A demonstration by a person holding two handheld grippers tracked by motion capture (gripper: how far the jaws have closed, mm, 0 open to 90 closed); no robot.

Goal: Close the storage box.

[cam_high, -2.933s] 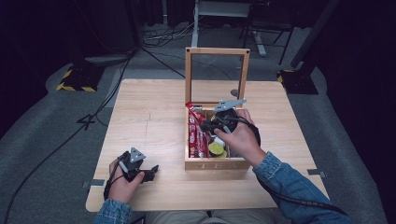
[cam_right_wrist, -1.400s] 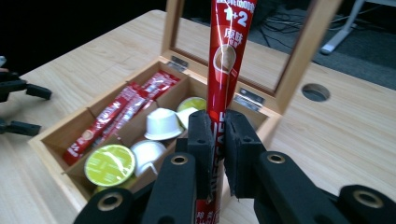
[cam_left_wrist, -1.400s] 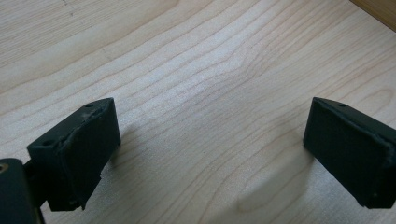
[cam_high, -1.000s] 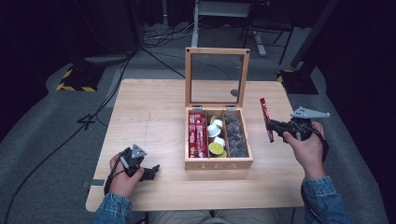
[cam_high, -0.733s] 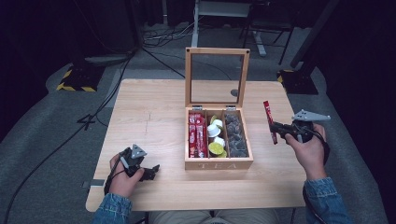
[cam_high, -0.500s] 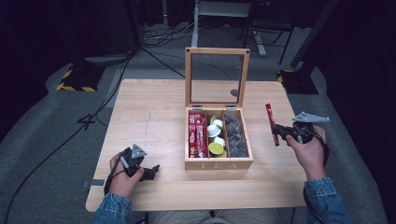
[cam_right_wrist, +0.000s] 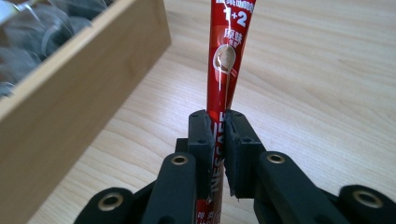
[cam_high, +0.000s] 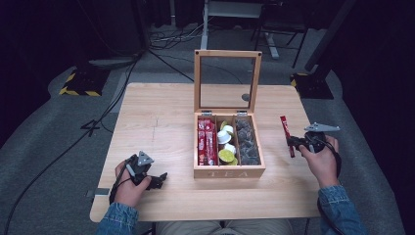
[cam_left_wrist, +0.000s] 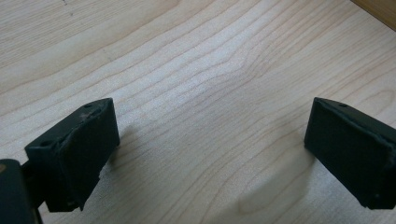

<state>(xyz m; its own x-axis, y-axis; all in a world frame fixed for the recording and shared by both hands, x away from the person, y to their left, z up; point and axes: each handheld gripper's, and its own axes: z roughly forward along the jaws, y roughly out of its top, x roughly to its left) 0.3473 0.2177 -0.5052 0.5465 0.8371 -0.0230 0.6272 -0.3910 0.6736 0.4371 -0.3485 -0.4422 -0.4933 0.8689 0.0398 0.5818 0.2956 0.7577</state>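
The right tool [cam_high: 292, 143] is clamped tight on a red coffee stick [cam_high: 286, 134], gripping it near its lower end so that most of the packet stands up and leans away, well clear of the table [cam_high: 156, 122] and just to the right of the open tea box [cam_high: 228, 169]. In the right gripper view the packet [cam_right_wrist: 227, 56] runs straight up from between the closed jaws, with the wooden box wall [cam_right_wrist: 70, 98] close on the left. The left tool [cam_high: 152, 180] rests at the near left of the table with its jaws spread wide and nothing between them; the left gripper view shows bare wood between the two pads [cam_left_wrist: 79, 149]. The risk from here lies in putting the stick down: held by one end, the thin packet could bend or swing, and if let go while upright it may topple any way, perhaps against the box or toward the right edge of the table. A hard squeeze could also crease or split the packet. More red sticks [cam_high: 207, 142] lie in the left compartment of the box.
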